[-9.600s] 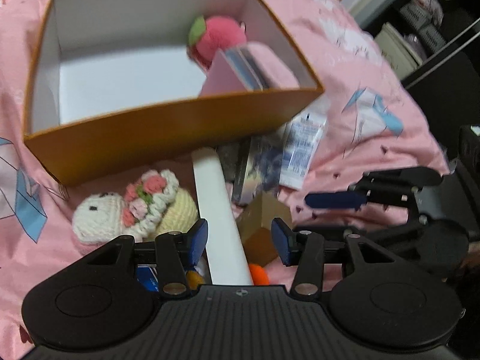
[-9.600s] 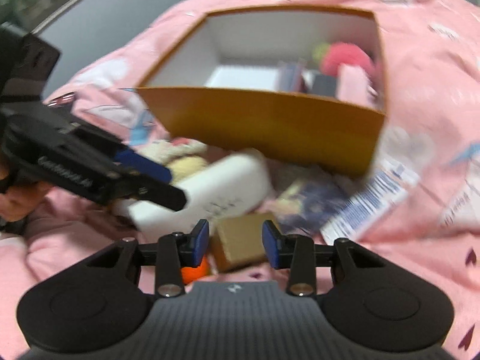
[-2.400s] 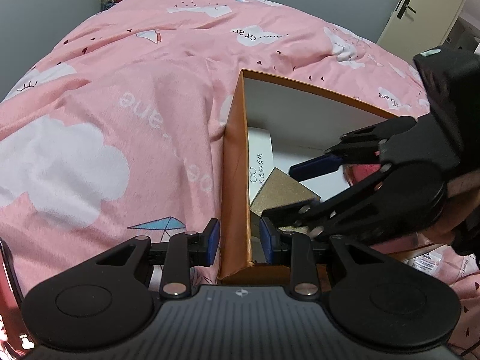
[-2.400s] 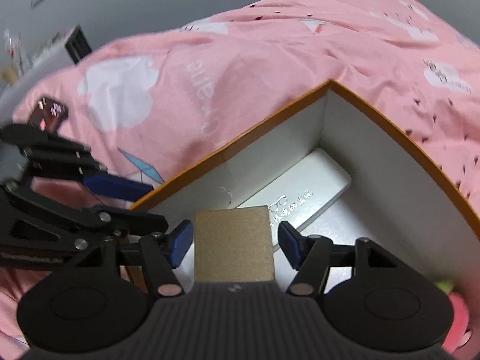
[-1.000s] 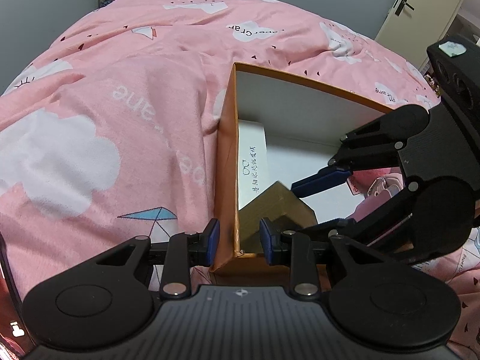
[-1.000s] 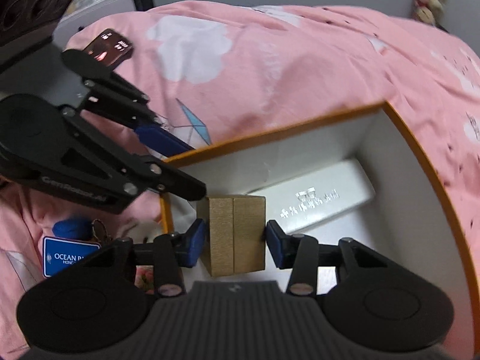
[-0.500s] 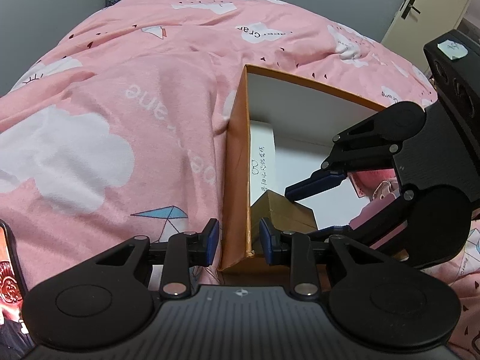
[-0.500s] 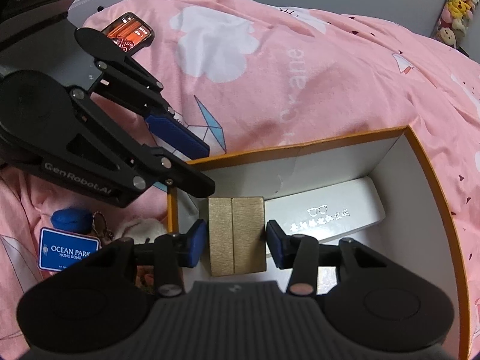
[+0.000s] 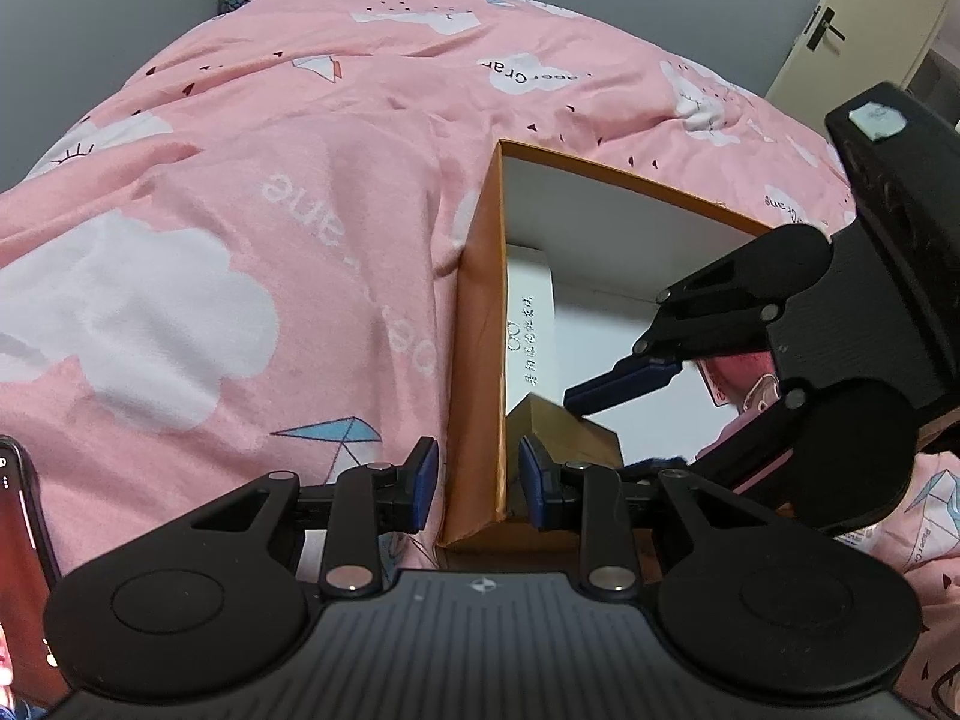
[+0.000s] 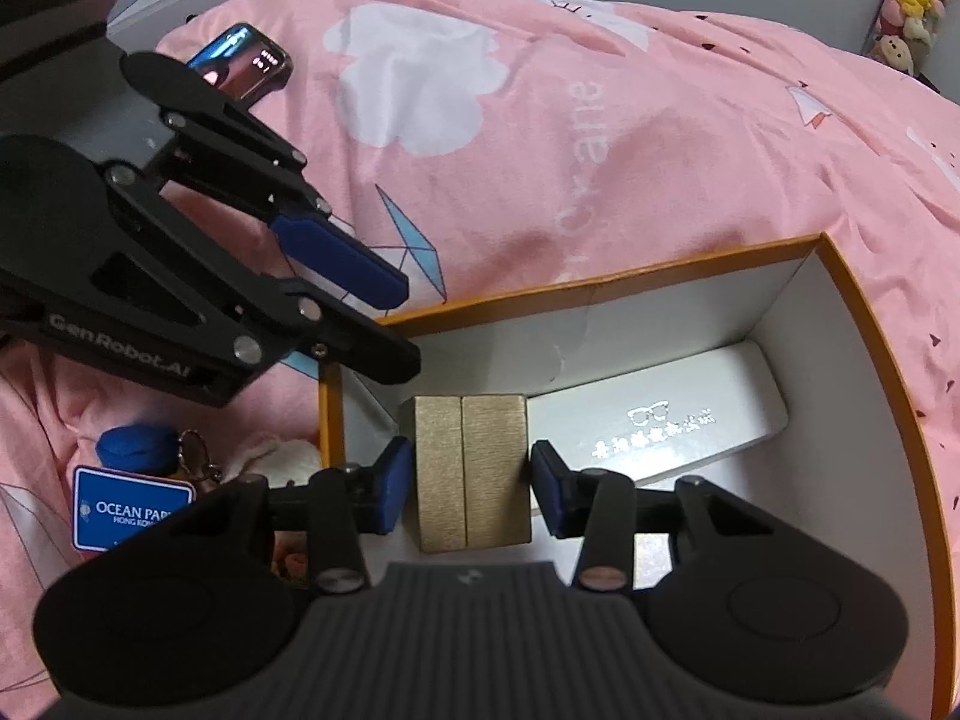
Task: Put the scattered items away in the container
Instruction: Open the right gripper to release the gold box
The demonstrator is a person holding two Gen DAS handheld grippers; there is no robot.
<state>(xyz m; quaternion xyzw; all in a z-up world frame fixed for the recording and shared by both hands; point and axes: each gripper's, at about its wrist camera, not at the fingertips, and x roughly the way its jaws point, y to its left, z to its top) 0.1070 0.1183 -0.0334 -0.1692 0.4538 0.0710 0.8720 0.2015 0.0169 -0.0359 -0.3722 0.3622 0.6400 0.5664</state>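
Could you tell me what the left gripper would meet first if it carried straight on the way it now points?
Most likely the orange box's side wall: the left gripper straddles its near corner.

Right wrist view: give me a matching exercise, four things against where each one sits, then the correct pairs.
Things:
1. gold box
2. white glasses case
3. phone
4. blue Ocean Park tag

Places:
A. on the pink bedding, upper left
B. between the right tool's fingers, inside the orange container
C. on the bedding outside the container's left wall
D. flat on the container floor along the far wall

Pairs: 1-B, 2-D, 3-A, 4-C
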